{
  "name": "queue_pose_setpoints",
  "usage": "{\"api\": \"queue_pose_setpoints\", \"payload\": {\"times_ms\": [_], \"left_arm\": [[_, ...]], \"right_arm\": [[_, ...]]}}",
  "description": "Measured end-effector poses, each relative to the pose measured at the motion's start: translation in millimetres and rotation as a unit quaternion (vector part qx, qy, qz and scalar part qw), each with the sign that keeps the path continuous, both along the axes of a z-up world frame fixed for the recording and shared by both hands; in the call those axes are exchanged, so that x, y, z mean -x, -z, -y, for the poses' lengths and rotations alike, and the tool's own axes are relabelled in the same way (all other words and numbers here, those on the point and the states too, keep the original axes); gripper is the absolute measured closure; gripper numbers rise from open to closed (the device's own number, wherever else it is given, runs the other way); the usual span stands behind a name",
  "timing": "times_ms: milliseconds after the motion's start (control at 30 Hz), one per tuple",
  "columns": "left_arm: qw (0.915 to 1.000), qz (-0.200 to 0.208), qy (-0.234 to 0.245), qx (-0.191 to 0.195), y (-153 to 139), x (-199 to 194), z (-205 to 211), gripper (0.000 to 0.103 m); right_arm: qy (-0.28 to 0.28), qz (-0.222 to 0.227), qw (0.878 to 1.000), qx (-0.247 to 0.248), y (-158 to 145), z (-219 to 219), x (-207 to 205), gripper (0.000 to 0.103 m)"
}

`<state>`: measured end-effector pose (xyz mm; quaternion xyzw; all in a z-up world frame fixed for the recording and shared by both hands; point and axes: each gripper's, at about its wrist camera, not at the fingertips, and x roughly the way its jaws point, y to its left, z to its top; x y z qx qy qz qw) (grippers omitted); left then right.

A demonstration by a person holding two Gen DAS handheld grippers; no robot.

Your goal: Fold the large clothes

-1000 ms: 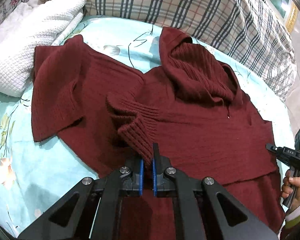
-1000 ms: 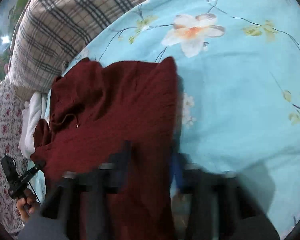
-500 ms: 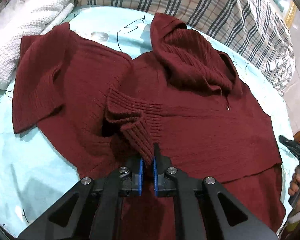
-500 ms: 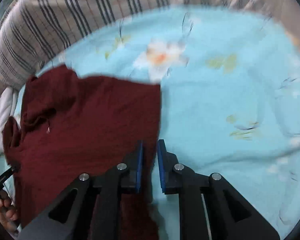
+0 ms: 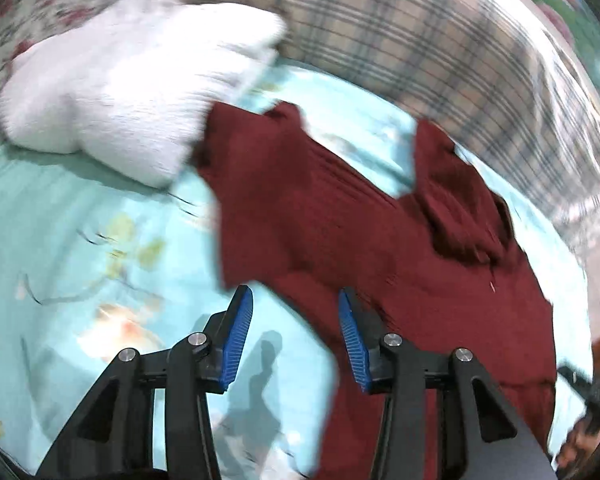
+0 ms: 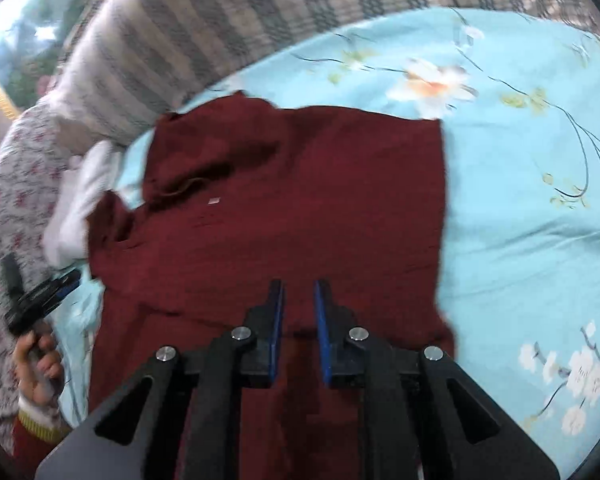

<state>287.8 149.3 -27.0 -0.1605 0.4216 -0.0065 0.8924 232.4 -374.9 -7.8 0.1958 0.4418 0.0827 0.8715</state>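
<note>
Left claw (image 5: 296, 336) and right claw (image 6: 299, 320) both released, empty, above maroon sweater (image 6: 300, 208) spread on bed (image 6: 520, 200), white blanket (image 5: 132, 92) at 10 o'clock.

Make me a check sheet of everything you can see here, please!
Surface: light blue flowered bedsheet, a bit wrinkled.
Job's things: dark red sweater lying spread on the sheet, hood bunched near the pillows.
Clutter: folded white blanket touching the sweater's sleeve.
Grippers: left gripper wide open above the sheet by the sweater's edge, holding nothing; right gripper open over the sweater, holding nothing.
Cables: nothing seen.
Surroundings: plaid pillows along the bed's far side; pink-flowered fabric beside them.
</note>
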Motion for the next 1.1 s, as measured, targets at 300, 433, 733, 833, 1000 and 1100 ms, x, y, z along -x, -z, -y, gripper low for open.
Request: {"api": "queue_pose_setpoints", "payload": {"times_ms": [300,433,733,833,1000,1100], "left_arm": [[0.9990,-0.040,-0.002,-0.019,21,-67,-15,0.041],[0.9975,-0.056,0.016,-0.040,27,-88,-10,0.082],[0.9994,0.012,0.034,0.002,-8,-52,-3,0.096],[0.9967,0.040,0.064,0.032,-27,-31,22,0.096],[0.9831,0.081,0.132,0.098,-57,-4,86,0.096],[0.9721,0.093,0.171,0.131,-68,8,132,0.096]], "right_arm": [[-0.029,-0.016,0.999,-0.026,3,-26,8,0.086],[-0.032,-0.024,0.999,-0.026,7,-31,7,0.086],[-0.045,-0.013,0.998,-0.032,0,-43,10,0.086],[-0.047,-0.007,0.998,-0.036,-3,-45,15,0.086],[-0.036,-0.003,0.998,-0.042,-6,-38,24,0.086],[-0.019,0.004,0.999,-0.046,-9,-26,32,0.086]]}}
